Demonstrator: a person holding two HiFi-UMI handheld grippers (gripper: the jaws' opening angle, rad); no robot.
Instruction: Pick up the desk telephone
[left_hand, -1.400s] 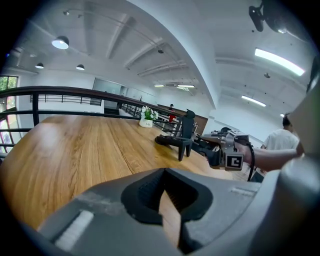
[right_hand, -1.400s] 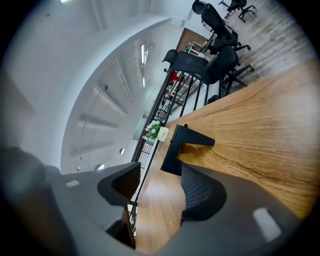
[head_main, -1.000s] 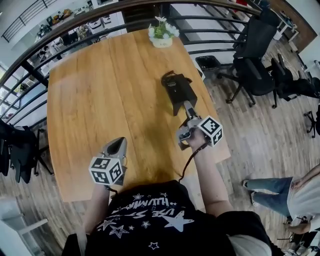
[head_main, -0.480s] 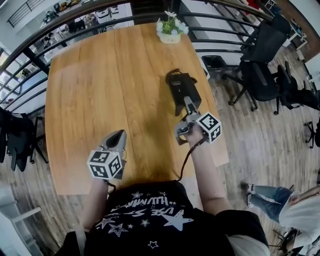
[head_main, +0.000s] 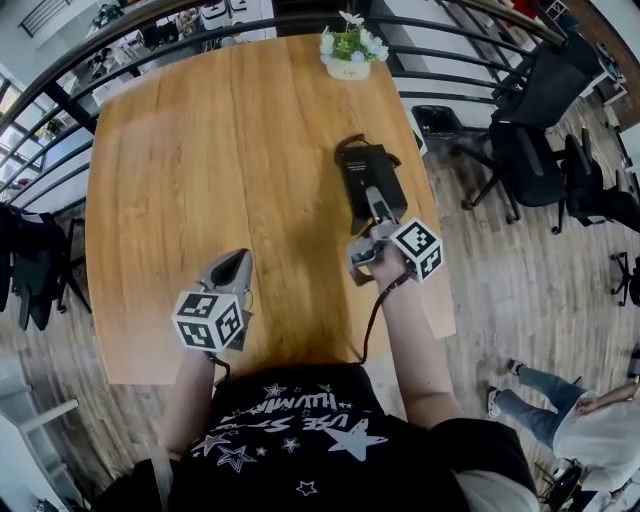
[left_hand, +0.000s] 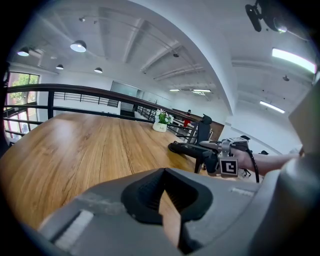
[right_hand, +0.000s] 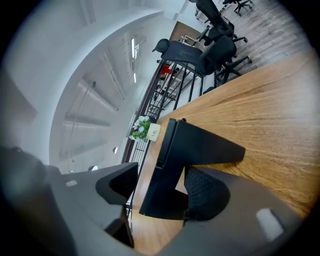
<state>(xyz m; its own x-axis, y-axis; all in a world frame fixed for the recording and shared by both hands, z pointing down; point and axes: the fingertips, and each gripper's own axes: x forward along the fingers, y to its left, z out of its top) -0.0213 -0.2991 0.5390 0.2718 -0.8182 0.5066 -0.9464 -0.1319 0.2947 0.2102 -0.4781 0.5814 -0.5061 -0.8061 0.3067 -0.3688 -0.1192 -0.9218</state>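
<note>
The black desk telephone (head_main: 366, 175) sits on its wedge stand on the right half of the wooden table (head_main: 200, 150). My right gripper (head_main: 377, 207) reaches its near end. In the right gripper view the phone's near edge (right_hand: 190, 150) lies between the jaws of that gripper (right_hand: 162, 182), which are closing; one pad sits right by the stand and the other stands clear of it. My left gripper (head_main: 236, 264) hovers over the table's near left part, jaws together and holding nothing. The left gripper view shows the phone (left_hand: 187, 149) and the right gripper (left_hand: 212, 159) off to the right.
A white pot of flowers (head_main: 348, 55) stands at the table's far edge. A black railing (head_main: 120, 60) curves round behind the table. Office chairs (head_main: 530, 130) stand to the right, and a person (head_main: 590, 410) is at the lower right on the wood floor.
The right gripper has moved forward and a little down, onto the phone's near end. The left gripper has edged forward over the table. The phone has stayed put.
</note>
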